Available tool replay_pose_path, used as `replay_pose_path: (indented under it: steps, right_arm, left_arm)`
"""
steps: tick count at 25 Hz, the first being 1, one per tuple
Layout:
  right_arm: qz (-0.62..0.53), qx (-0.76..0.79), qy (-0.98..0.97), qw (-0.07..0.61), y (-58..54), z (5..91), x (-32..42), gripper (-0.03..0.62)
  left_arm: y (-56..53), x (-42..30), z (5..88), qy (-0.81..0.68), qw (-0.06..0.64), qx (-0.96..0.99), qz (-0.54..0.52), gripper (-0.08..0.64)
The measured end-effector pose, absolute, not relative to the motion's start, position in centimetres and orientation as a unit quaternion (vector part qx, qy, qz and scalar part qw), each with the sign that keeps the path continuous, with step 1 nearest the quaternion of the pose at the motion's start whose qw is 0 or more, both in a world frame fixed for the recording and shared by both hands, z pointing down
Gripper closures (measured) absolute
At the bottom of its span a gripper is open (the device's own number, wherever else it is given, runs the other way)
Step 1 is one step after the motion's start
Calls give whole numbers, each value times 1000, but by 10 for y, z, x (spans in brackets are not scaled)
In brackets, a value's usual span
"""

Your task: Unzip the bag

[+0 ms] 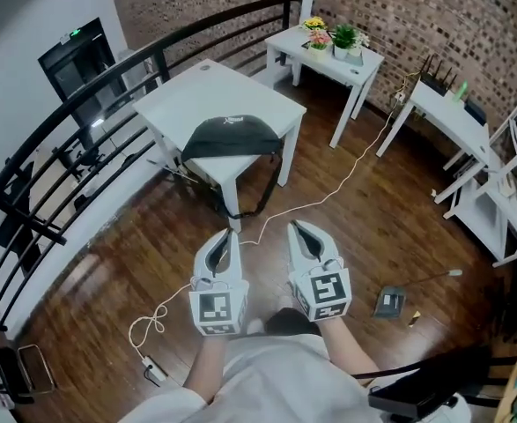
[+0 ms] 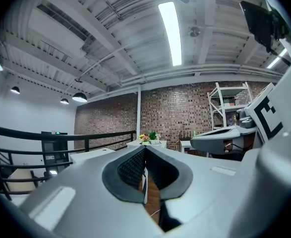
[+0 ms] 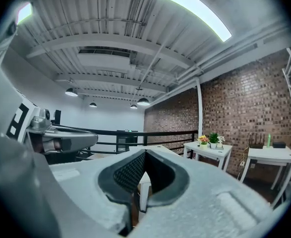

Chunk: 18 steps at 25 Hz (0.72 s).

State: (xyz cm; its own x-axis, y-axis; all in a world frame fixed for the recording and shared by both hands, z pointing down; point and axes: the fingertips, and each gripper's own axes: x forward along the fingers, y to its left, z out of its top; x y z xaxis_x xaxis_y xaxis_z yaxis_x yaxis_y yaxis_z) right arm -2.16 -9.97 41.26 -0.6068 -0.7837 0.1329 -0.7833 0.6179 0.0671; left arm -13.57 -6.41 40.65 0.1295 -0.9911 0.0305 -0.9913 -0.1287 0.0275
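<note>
Zip on the bag (image 1: 232,137) too small to tell; shelving (image 1: 491,223) cut off.

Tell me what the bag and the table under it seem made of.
The bag looks like dark matte fabric, perhaps nylon: a soft, slumped dome with no shine. The table is white and smooth, likely painted wood or laminate; no grain shows.

white table (image 1: 214,95): dark bag (image 1: 232,137) at near edge; side table (image 1: 286,40): flower pots (image 1: 333,39); wood floor (image 1: 390,236): white cable (image 1: 330,192)
</note>
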Motion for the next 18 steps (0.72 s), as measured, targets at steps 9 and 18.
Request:
replay_pose_path:
  steps: [9, 18]
  right_arm:
    - [6, 455, -889, 59, -262, 414, -25, 603]
    - [21, 461, -885, 68, -406, 428, -14, 603]
  left_arm:
    - [-223, -134, 417, -641, 13, 767, 23, 543]
    - [-365, -120, 434, -635, 27, 770, 51, 543]
